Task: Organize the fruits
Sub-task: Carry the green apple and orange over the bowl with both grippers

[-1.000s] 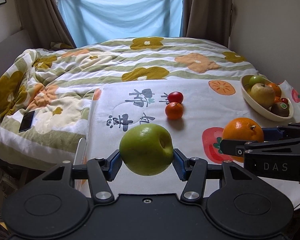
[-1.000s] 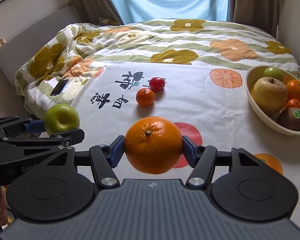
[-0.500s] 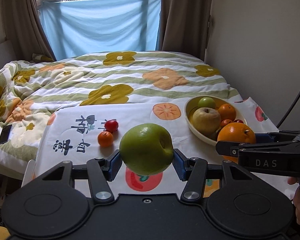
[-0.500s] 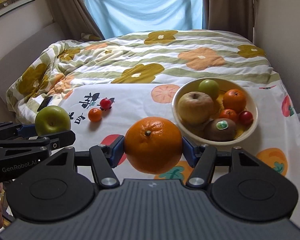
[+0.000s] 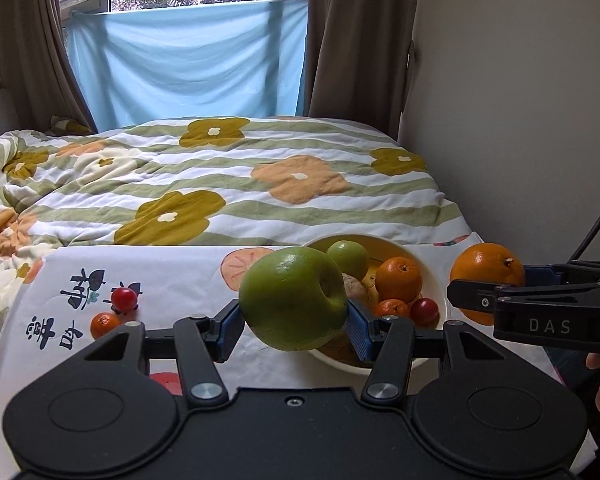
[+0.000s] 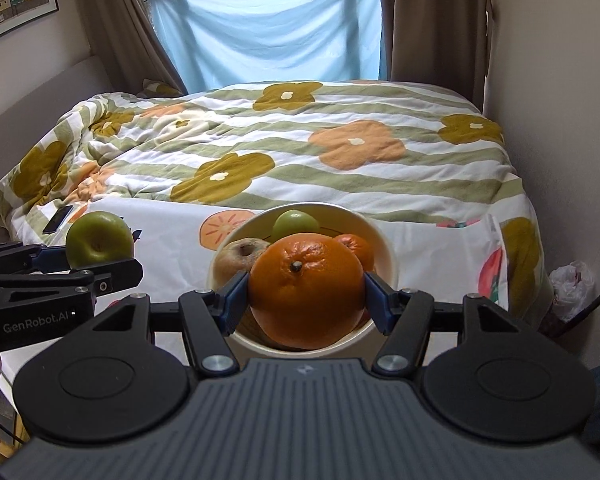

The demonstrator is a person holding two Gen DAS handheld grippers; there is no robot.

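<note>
A green apple (image 5: 292, 298) is pinched by the left tool (image 5: 293, 324) and a large orange (image 6: 306, 294) by the right tool (image 6: 306, 300), both carried in the air over the fruit bowl (image 6: 388, 256) on the bed. The carrying step appears nearly done. Next, each fruit would need lowering into a free spot in the crowded bowl before release.

The bowl (image 5: 440, 300) sits right of the tomato (image 5: 124, 298) and mandarin (image 5: 105, 324).
</note>
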